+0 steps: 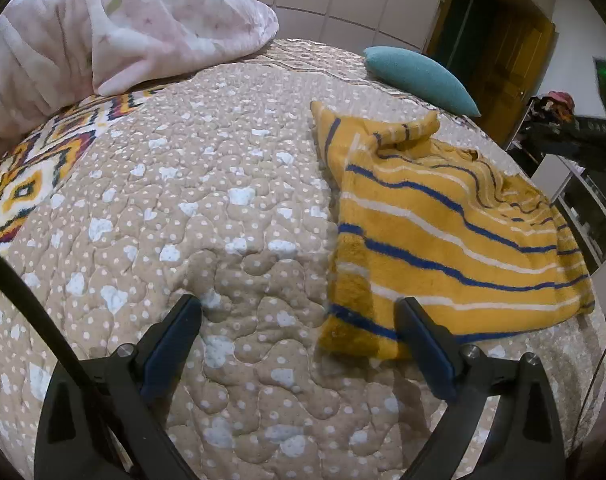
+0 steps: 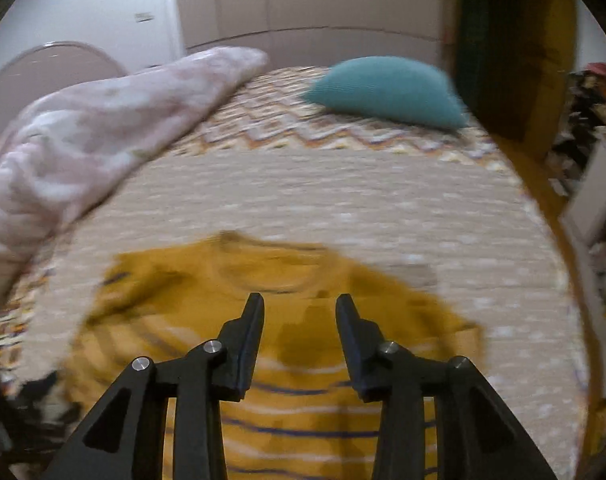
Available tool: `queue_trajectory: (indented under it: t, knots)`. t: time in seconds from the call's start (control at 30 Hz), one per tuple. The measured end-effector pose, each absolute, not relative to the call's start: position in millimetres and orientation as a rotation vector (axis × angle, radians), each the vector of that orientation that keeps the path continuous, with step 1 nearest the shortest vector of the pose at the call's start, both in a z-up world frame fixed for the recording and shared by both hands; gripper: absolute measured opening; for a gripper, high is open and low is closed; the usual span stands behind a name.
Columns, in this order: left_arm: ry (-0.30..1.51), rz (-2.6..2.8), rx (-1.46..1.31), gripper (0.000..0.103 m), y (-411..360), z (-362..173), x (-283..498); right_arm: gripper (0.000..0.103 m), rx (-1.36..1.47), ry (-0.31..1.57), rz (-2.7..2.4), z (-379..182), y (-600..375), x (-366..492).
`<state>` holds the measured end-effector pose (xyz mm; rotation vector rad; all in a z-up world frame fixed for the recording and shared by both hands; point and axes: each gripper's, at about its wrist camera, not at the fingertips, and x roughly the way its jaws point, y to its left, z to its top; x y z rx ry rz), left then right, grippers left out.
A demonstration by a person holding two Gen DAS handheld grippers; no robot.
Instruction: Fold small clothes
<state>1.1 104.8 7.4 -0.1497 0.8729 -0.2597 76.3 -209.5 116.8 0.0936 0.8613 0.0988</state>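
The left gripper (image 1: 299, 304) hangs wide open and empty over the bed's quilt (image 1: 191, 208), its right finger above the near corner of the yellow striped shirt (image 1: 443, 240). The right gripper (image 2: 300, 300) is partly open, holding nothing, above that shirt (image 2: 287, 360), which lies partly folded on the bed. Farther off sit a teal pillow (image 1: 419, 76) and a pink blanket (image 1: 115, 28).
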Motion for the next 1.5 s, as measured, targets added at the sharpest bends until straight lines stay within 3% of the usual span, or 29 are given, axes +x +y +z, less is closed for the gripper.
queue_trajectory:
  t: [0.43, 0.63, 0.77, 0.93, 1.5]
  knots:
    - [0.846, -0.293, -0.209, 0.097, 114, 7, 0, 0.034, -0.162, 1.057, 0.185, 28, -22, 176]
    - [0.844, -0.295, -0.212, 0.097, 115, 7, 0, 0.046, -0.199, 1.069, 0.145, 23, -9, 193]
    - [0.846, -0.294, -0.209, 0.097, 115, 7, 0, 0.048, -0.109, 1.003, 0.165, 56, -28, 174]
    - [0.849, -0.288, -0.199, 0.097, 114, 7, 0, 0.059, -0.049, 0.956, 0.199, 83, -67, 125]
    - [0.875, -0.208, -0.078, 0.098, 95, 8, -4, 0.066, 0.213, 0.889, -0.003, 56, -265, -82]
